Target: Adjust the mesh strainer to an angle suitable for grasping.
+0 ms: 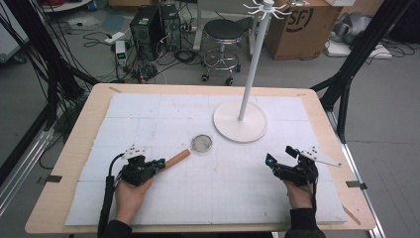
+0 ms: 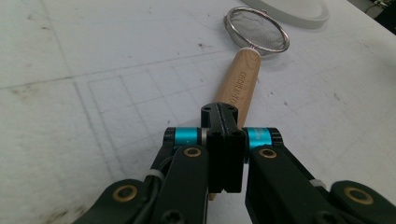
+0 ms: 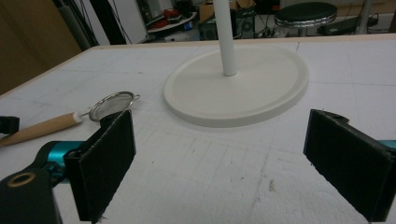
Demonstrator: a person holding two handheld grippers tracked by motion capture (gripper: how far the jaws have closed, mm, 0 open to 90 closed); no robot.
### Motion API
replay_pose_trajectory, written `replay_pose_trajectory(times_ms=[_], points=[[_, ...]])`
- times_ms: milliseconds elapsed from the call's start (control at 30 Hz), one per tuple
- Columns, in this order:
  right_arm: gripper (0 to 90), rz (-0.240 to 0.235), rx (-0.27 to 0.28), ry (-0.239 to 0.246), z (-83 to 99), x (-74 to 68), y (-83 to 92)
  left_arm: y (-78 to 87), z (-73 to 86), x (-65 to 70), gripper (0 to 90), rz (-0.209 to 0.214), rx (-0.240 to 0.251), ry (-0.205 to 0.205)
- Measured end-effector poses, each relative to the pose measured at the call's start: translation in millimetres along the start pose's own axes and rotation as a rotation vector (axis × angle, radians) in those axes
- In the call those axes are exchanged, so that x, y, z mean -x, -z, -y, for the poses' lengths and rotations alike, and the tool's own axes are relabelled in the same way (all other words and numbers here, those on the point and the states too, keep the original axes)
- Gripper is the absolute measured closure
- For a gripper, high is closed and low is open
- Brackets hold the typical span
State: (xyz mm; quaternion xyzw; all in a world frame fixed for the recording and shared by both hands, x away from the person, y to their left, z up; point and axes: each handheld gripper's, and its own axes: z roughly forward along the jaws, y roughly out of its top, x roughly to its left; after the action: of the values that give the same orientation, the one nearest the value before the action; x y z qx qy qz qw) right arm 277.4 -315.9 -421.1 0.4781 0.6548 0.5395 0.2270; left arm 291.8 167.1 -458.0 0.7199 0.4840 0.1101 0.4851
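White gridded bench (image 1: 148, 198): left gripper (image 1: 157, 163) fingers closed, apparently clamping the strainer (image 1: 190, 150) handle for lifting; right gripper (image 1: 282, 154) fingers open, idle.

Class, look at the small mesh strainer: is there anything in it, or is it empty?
Empty: the strainer shows only bare mesh inside its metal rim.

One strainer (image 1: 196, 147) on the white mat (image 1: 148, 119). One white stand (image 1: 241, 121), far right of it. Two grippers: left (image 1: 159, 163), right (image 1: 280, 155). Beyond the table: one stool (image 1: 225, 30), one cardboard box (image 1: 302, 25).
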Motion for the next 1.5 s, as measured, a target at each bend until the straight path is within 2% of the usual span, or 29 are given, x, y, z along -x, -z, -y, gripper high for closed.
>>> replay_pose_trajectory(times_ms=[133, 400, 700, 800, 1300, 1433, 1500], points=[[8.3, -0.001, 0.009, -0.003, -0.5, 1.2, 0.7, -12.7, -5.4, 7.3, 90.0, 0.015, -0.005, -0.018], [8.3, -0.008, 0.007, -0.005, -0.4, 1.7, 0.0, -22.6, -10.2, 10.2, 90.0, 0.015, -0.002, -0.009], [8.4, -0.01, 0.006, -0.005, -0.4, 1.2, -1.4, -34.3, -18.7, 6.0, 90.0, 0.02, -0.007, -0.004], [8.4, -0.01, 0.005, -0.004, -0.3, 1.6, -1.5, -38.4, -21.7, 4.9, 90.0, 0.019, -0.006, -0.017], [8.4, -0.017, -0.014, 0.007, 0.7, -0.3, -6.2, -41.6, -23.8, 4.6, 90.0, 0.022, -0.008, -0.014], [8.5, -0.051, -0.04, -0.003, 1.5, -4.5, -13.5, -41.3, -23.6, 5.1, 90.0, 0.018, -0.006, -0.016], [8.4, -0.058, -0.051, 0.012, 0.9, -7.1, -17.3, -40.7, -23.4, 6.2, 89.8, 0.008, -0.005, -0.022]])
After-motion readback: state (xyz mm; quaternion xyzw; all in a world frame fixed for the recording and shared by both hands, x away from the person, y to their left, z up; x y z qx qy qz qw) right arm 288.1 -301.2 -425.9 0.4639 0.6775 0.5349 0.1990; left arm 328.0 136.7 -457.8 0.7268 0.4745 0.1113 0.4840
